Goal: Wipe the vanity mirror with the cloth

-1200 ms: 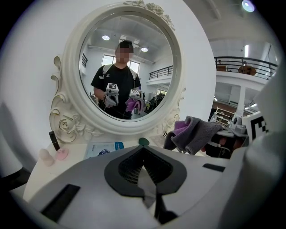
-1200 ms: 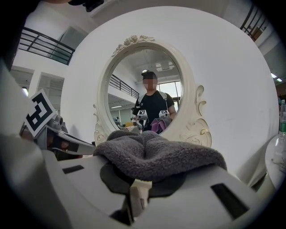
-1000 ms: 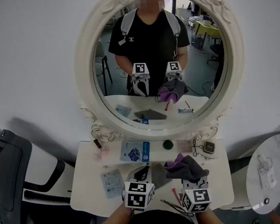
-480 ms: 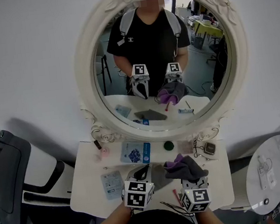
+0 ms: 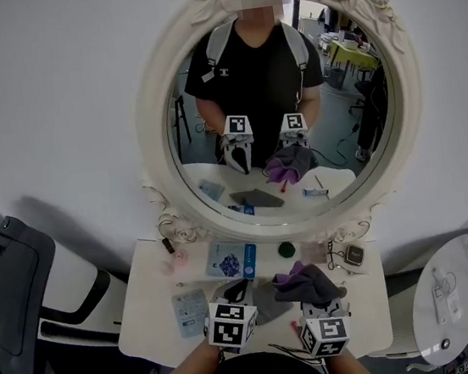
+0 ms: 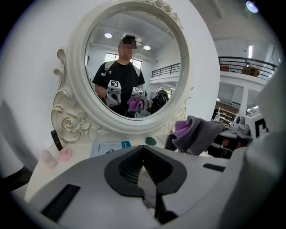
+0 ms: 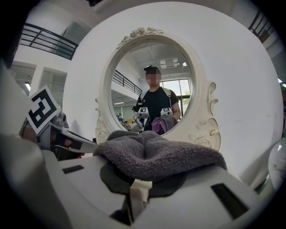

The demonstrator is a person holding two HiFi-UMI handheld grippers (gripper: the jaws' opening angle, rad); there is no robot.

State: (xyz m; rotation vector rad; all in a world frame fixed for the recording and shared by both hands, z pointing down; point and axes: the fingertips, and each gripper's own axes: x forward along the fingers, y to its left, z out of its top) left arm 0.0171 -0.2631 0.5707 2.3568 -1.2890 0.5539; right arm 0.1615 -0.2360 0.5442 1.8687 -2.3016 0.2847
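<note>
The oval vanity mirror (image 5: 277,91) in its white ornate frame (image 5: 153,141) stands at the back of the white table (image 5: 148,313). A grey and purple cloth (image 5: 304,281) is bunched in my right gripper (image 5: 315,297), which is shut on it low over the table's near right. In the right gripper view the cloth (image 7: 156,154) bulges over the jaws, with the mirror (image 7: 152,85) ahead. My left gripper (image 5: 237,292) hovers beside it to the left, shut and holding nothing. The left gripper view shows the mirror (image 6: 134,67) ahead and the cloth (image 6: 196,134) to the right.
On the table lie a blue and white packet (image 5: 231,261), a pale card (image 5: 188,304), a small green round thing (image 5: 287,248), a small dark tube (image 5: 167,245) and a little device (image 5: 354,253). A dark chair (image 5: 8,288) stands left, a round side table (image 5: 461,289) right.
The head view has shifted a little, so the mirror sits slightly higher and to the right. Both grippers stay in much the same place, the cloth still in the right one.
</note>
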